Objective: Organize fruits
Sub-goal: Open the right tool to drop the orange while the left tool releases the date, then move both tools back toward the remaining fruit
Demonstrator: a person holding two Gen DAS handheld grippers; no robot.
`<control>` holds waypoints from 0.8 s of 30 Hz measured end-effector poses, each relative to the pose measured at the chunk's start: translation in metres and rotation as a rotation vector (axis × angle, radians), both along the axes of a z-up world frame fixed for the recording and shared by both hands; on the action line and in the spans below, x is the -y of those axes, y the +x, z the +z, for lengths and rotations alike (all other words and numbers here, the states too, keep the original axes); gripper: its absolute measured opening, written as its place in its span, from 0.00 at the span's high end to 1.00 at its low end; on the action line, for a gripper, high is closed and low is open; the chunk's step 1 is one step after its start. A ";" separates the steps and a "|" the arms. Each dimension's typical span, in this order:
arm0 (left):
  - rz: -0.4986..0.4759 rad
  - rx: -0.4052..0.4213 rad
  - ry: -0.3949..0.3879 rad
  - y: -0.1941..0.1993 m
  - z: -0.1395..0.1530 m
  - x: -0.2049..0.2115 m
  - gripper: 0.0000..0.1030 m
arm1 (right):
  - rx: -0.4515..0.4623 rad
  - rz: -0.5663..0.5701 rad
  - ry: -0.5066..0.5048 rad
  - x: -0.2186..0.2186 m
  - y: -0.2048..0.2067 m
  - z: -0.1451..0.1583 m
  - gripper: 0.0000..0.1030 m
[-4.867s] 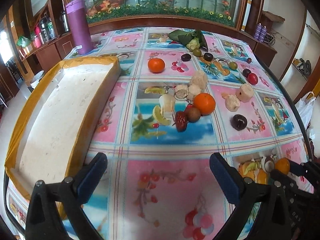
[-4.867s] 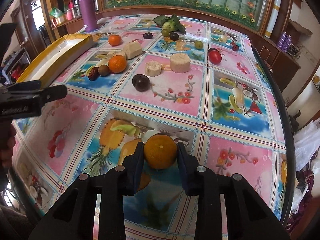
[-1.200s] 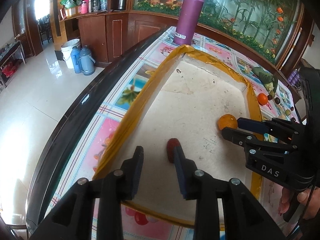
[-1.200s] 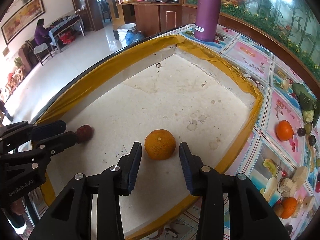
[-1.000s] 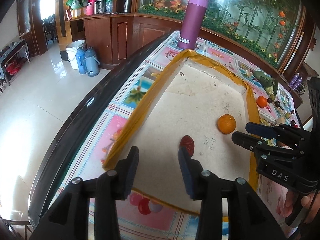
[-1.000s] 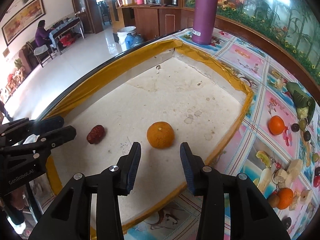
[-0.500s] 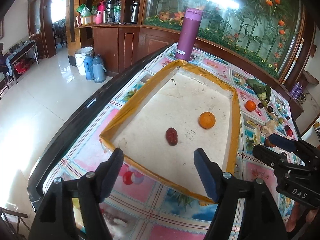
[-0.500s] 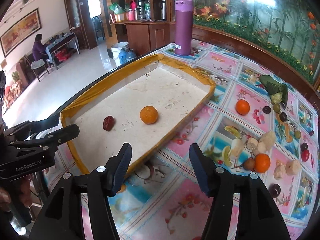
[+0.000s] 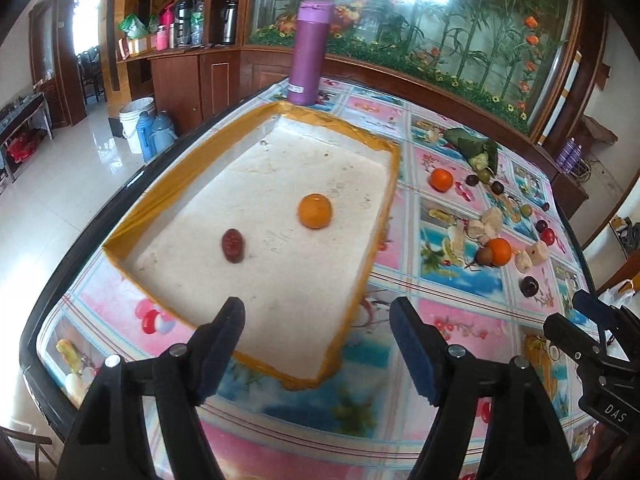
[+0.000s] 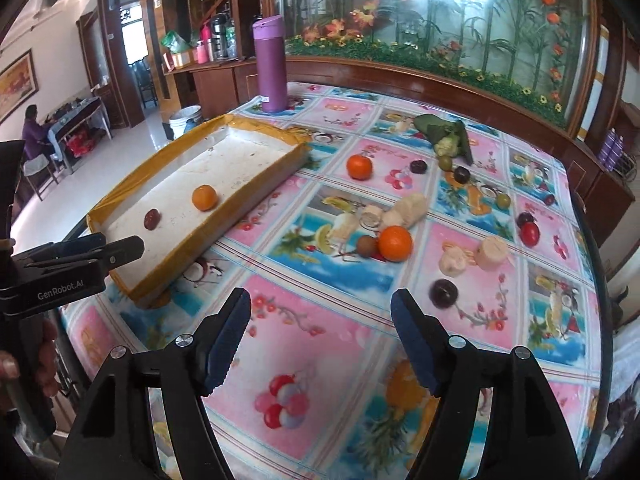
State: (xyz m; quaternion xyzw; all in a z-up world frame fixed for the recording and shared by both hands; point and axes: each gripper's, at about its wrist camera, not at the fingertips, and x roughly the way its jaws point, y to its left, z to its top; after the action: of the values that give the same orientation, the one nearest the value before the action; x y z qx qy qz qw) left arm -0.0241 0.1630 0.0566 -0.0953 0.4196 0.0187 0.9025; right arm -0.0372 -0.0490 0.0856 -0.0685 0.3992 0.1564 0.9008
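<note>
Fingers of the left gripper (image 9: 316, 316) and right gripper (image 10: 320, 310) have just been opening and stand apart, nothing between them. Both have pulled back: the orange (image 9: 315, 211) and red date (image 9: 233, 245) now lie in the tray (image 9: 376, 216), well ahead of the fingers. More fruit waits on the table (image 10: 320, 320), ahead of the right fingers.

Glossy tablecloth (image 10: 320, 344); matt white tray (image 9: 280, 184)

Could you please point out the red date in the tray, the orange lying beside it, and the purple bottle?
red date (image 9: 233, 245), left wrist view, middle of its wrinkled skin.
orange (image 9: 315, 211), left wrist view, centre of its peel, inside the tray.
purple bottle (image 10: 272, 72), right wrist view, mid-body below the lid.
</note>
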 end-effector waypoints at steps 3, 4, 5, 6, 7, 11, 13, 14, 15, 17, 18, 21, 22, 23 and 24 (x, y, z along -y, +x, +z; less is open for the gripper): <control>-0.056 0.005 0.008 0.000 0.002 0.028 0.24 | 0.014 -0.040 -0.008 0.023 -0.010 0.002 0.30; -0.074 0.006 0.010 0.001 0.003 0.037 0.24 | 0.017 -0.054 -0.009 0.031 -0.012 0.003 0.30; -0.091 0.009 0.012 0.000 0.003 0.045 0.24 | 0.019 -0.068 -0.009 0.039 -0.014 0.003 0.30; -0.110 0.011 0.012 -0.001 0.004 0.054 0.23 | 0.021 -0.083 -0.008 0.047 -0.017 0.004 0.30; -0.127 0.012 0.013 -0.001 0.005 0.063 0.23 | 0.023 -0.097 -0.007 0.055 -0.019 0.004 0.30; -0.189 0.021 0.019 -0.003 0.008 0.092 0.23 | 0.024 -0.155 -0.002 0.083 -0.027 0.006 0.29; -0.211 0.026 0.024 -0.003 0.009 0.105 0.23 | 0.023 -0.181 0.001 0.097 -0.031 0.006 0.29; -0.222 0.026 0.025 -0.003 0.010 0.111 0.22 | 0.023 -0.194 0.003 0.104 -0.032 0.006 0.29; -0.229 0.025 0.029 -0.003 0.010 0.115 0.22 | 0.023 -0.205 0.005 0.109 -0.033 0.005 0.28; -0.240 0.024 0.035 -0.003 0.011 0.123 0.21 | 0.019 -0.225 0.012 0.120 -0.034 0.005 0.28; -0.244 0.021 0.036 -0.003 0.010 0.126 0.21 | 0.017 -0.234 0.014 0.125 -0.034 0.004 0.28; -0.250 0.008 0.049 -0.003 0.008 0.130 0.21 | 0.004 -0.250 0.022 0.135 -0.030 0.000 0.28; -0.248 0.004 0.058 -0.001 0.007 0.131 0.21 | -0.004 -0.251 0.027 0.137 -0.027 -0.002 0.28; -0.245 -0.001 0.066 0.000 0.006 0.130 0.21 | -0.012 -0.251 0.029 0.138 -0.023 -0.005 0.28; -0.242 -0.006 0.073 0.001 0.005 0.128 0.21 | -0.021 -0.247 0.032 0.139 -0.019 -0.007 0.28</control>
State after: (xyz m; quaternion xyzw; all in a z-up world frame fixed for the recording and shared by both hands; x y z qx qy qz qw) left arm -0.0232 0.0345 0.0612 -0.0109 0.4299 -0.0745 0.8998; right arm -0.0567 -0.1880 0.0784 -0.0026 0.4114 0.0516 0.9100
